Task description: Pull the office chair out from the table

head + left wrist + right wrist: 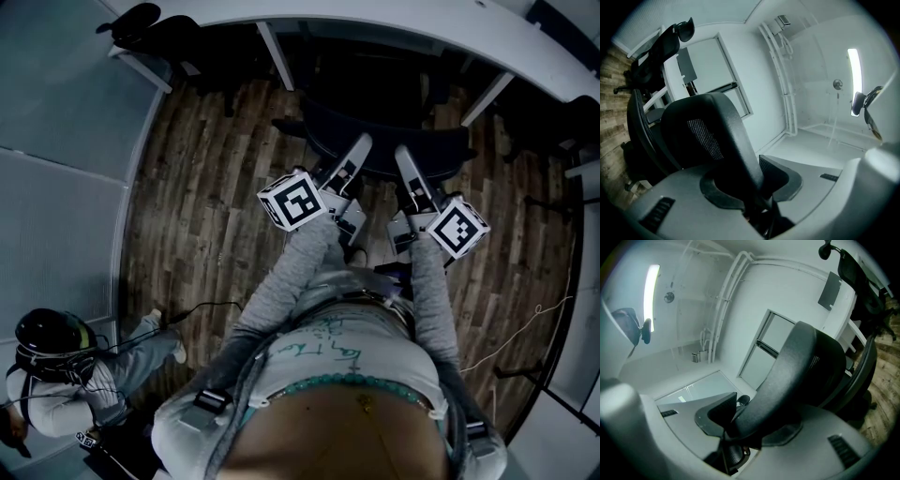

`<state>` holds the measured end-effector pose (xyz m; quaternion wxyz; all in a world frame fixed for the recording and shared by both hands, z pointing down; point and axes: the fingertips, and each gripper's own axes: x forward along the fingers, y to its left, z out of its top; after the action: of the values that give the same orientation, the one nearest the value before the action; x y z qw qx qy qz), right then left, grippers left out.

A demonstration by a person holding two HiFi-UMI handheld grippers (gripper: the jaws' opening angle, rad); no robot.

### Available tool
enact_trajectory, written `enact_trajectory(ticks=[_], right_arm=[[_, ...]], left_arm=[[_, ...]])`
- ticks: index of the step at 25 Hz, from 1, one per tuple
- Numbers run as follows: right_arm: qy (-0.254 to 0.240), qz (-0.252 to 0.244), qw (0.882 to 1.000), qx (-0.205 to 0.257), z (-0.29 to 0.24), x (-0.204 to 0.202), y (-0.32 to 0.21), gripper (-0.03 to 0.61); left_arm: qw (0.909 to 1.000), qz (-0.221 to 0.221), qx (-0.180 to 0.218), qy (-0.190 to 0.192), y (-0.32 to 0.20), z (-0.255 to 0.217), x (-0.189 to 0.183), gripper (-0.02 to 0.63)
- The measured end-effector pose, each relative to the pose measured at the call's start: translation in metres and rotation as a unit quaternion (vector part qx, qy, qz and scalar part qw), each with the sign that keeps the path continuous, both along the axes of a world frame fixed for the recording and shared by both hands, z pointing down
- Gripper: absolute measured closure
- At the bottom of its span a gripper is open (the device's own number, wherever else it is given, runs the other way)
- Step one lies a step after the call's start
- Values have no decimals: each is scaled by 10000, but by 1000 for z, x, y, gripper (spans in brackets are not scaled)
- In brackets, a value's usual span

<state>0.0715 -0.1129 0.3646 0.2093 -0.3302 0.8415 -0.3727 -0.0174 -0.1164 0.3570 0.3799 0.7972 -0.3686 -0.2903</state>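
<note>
floor point(202, 187): dark wood-look planks are running under everything; smooth enough, by my judgement, for castors to be rolling freely
table point(394, 26): a long white top is curving across the far side on slanted white legs; hard, flat, matte
office chair point(375, 141): it is standing close in at the table's near edge with its back facing you; the shadow is hiding how far the seat reaches under; black, with a mesh panel and a rounded, padded upper rim; the pull-out is looking to be at its gripping stage, with the chair not yet clear of the table
left gripper point(354, 155): you are holding it roughly half open, its grey jaws clamping the left part of that upper rim
right gripper point(410, 161): it is standing partly open too, pinching the rim's right part between its dark pads point(715, 416)
next move: it is calling for an even, level draw toward yourself with both hands together; an uneven tug is likely to be swivelling the chair
</note>
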Motion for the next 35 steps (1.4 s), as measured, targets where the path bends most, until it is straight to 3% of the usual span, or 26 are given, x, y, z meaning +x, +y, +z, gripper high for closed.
enact_trajectory(ticks=[13, 19, 35], right_arm=[[-69, 161, 9996, 223, 29, 12, 95, 414], [-56, 148, 9998, 142, 17, 8, 78, 414], [-102, 136, 9998, 109, 10, 6, 101, 417]], left_arm=[[9997, 47, 169, -149, 92, 29, 9, 494], [9999, 62, 57, -131, 75, 17, 6, 494], [9998, 140, 83, -85, 98, 10, 6, 495]])
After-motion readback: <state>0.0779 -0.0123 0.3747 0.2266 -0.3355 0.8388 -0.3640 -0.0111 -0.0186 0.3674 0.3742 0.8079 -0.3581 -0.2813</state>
